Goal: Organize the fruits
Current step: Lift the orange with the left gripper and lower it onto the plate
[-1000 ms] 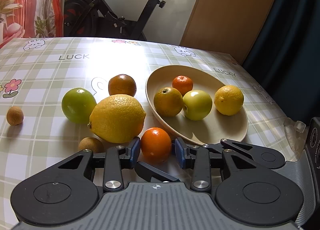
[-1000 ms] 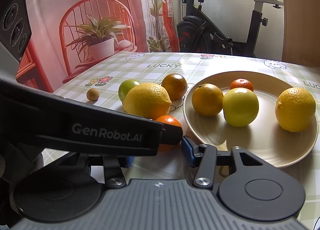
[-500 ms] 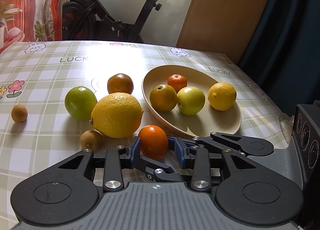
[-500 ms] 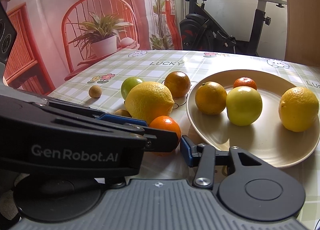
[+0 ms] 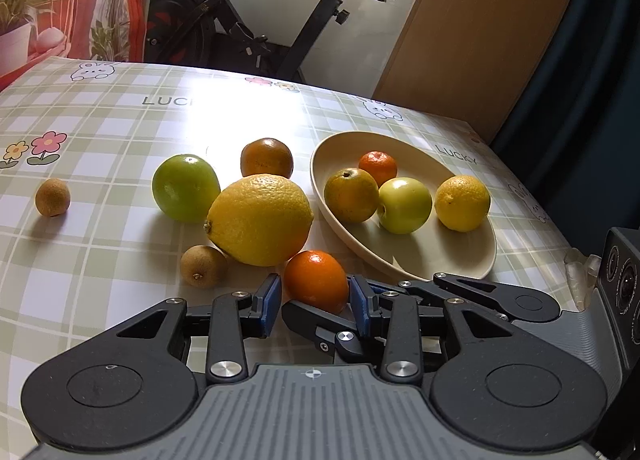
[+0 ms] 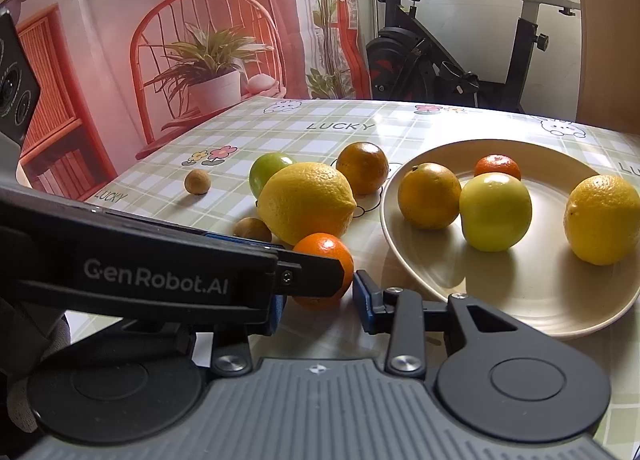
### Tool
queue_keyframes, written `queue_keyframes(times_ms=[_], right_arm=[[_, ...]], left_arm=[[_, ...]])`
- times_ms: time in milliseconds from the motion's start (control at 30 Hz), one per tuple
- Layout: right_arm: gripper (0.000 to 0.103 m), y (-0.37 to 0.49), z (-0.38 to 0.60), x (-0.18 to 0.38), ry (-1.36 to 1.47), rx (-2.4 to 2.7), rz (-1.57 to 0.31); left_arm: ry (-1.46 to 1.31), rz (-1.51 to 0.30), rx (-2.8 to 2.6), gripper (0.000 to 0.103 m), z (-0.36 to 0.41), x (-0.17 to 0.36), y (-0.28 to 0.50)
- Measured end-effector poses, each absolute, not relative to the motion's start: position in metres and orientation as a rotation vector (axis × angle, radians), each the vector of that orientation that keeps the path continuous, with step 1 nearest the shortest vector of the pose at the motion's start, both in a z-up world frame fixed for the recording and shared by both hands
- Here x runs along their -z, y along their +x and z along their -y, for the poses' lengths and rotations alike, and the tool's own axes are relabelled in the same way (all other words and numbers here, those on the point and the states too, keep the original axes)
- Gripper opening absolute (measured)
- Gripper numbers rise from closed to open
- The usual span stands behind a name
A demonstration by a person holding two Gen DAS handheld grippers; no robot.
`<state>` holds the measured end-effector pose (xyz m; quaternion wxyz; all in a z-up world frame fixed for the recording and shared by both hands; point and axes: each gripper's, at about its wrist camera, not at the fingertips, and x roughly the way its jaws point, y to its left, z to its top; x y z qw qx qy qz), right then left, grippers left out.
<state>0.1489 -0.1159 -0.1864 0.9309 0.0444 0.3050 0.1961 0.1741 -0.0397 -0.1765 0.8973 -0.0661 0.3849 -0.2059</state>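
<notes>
A small orange mandarin point(image 5: 316, 280) sits on the checked tablecloth just in front of a big yellow lemon point(image 5: 260, 220). My left gripper point(image 5: 316, 302) is open, its blue pads on either side of the mandarin. My right gripper point(image 6: 320, 306) is open too, right behind the same mandarin point(image 6: 324, 260), and the left gripper's arm point(image 6: 180, 272) crosses in front of its left finger. The beige plate point(image 5: 440, 256) to the right holds several fruits: an orange point(image 5: 351, 195), a small mandarin point(image 5: 378, 168), a yellow-green apple point(image 5: 405, 205) and a lemon point(image 5: 462, 203).
Loose on the cloth are a green round fruit point(image 5: 186, 188), a dark orange point(image 5: 267, 158) and two small brown fruits point(image 5: 204, 266) point(image 5: 53, 197). An exercise bike point(image 5: 248, 32) stands beyond the table's far edge. The right table edge runs close to the plate.
Both wrist views have risen and pulled back slightly, so more of the table shows. The mandarin stays in place between the left pads, and both jaws keep their width.
</notes>
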Motion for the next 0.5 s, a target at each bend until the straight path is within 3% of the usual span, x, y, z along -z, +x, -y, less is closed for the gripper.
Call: queue_keyframes(times_ms=[500], right_arm=[[0.039, 0.1483, 0.1133, 0.1853, 0.093, -0.408, -0.616]], left_arm=[[-0.13, -0.779, 0.433, 0.036, 0.0412, 0.1761, 0.1691]])
